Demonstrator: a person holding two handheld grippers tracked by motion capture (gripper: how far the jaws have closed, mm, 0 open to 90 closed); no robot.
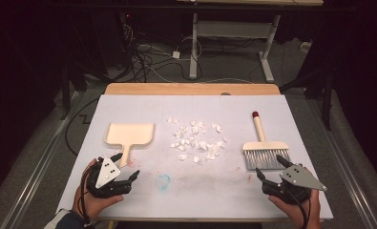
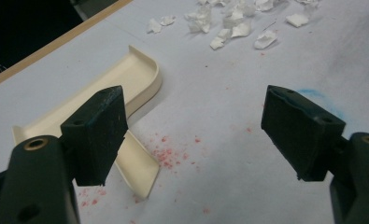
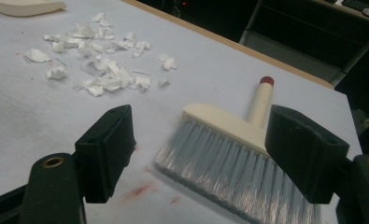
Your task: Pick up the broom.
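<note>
A cream dustpan lies left of centre on the white board, its handle pointing toward me. My left gripper hovers open just right of that handle's end. In the left gripper view the dustpan lies ahead and left of the left gripper, with only bare board between the jaws. A pile of white paper scraps is spread mid-board. A cream brush with grey bristles lies at the right, its red-tipped handle pointing away. My right gripper stands open just short of the bristles, as the right gripper view shows with the brush and right gripper.
The white board rests on a wooden table whose far edge shows beyond it. A blue smear and red specks mark the board near me. Cables and a desk frame stand on the floor behind.
</note>
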